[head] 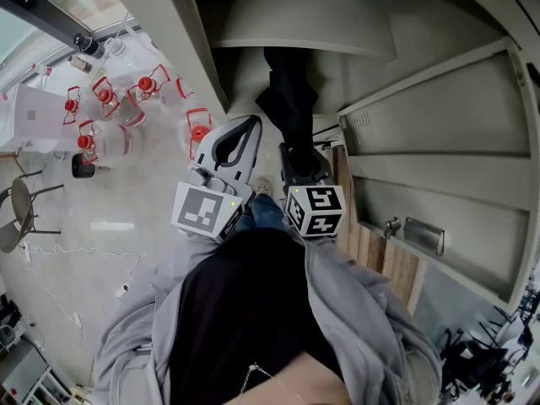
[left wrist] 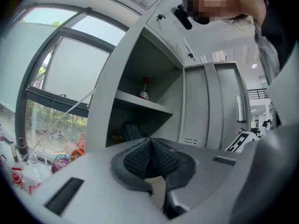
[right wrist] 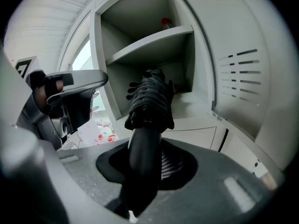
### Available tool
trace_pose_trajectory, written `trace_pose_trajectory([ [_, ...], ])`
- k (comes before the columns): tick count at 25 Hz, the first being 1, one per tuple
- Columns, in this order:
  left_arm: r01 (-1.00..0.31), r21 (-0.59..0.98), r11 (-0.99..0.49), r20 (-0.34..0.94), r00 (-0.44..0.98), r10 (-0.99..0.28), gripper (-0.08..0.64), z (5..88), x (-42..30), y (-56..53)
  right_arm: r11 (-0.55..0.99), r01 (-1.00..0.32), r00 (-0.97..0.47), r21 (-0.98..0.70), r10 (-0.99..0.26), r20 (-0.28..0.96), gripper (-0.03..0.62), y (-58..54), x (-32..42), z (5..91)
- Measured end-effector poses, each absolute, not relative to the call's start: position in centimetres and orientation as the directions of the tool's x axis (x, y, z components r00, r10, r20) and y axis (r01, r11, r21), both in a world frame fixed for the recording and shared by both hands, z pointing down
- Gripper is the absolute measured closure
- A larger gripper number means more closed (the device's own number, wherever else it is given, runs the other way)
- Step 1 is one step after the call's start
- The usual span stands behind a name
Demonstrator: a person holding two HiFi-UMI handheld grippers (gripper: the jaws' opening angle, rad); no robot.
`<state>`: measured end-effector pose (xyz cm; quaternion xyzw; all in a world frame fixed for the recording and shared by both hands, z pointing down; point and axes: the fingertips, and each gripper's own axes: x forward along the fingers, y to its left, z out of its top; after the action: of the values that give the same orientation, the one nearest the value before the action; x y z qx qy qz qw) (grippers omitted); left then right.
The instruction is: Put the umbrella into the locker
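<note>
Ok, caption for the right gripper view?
Right gripper holds a folded black umbrella by its handle, aimed at the open locker.

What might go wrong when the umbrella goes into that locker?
The umbrella sticks far out of the right tongs, held only by its handle, so it might droop or slip. Its far end points just under the shelf and could bump it, perhaps shaking the red-capped bottle above.

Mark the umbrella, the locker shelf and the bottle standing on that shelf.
umbrella [right wrist: 149, 101], right gripper view, on the folded black canopy.
locker shelf [right wrist: 154, 42], right gripper view, on its front edge.
bottle [left wrist: 144, 93], left gripper view, on its body below the red top.
</note>
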<state>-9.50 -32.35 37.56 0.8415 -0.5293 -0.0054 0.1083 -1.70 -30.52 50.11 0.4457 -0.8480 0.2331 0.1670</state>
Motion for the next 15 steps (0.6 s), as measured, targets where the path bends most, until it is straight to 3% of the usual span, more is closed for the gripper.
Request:
trace_pose_trajectory([
  [12, -0.896, 0.189, -0.401, 0.09, 0.423, -0.902, 0.552, 37.7, -11.3, -32.2, 0.44, -0.839, -0.544, -0.32, -0.645, 0.538, 0.456, -34.3, -4.2, 50.1],
  [13, -0.9, 0.19, -0.393, 0.097, 0.416, -0.904, 0.552, 37.7, -11.5, -32.2, 0.457, -0.835, -0.548, -0.305, -0.645, 0.533, 0.425, -34.3, -4.4, 49.9],
  [15, -0.903, 0.193, -0.384, 0.106, 0.408, -0.907, 0.552, 37.7, -11.6, -32.2, 0.507, -0.818, -0.568, -0.271, -0.639, 0.519, 0.246, -34.2, -5.1, 49.5],
])
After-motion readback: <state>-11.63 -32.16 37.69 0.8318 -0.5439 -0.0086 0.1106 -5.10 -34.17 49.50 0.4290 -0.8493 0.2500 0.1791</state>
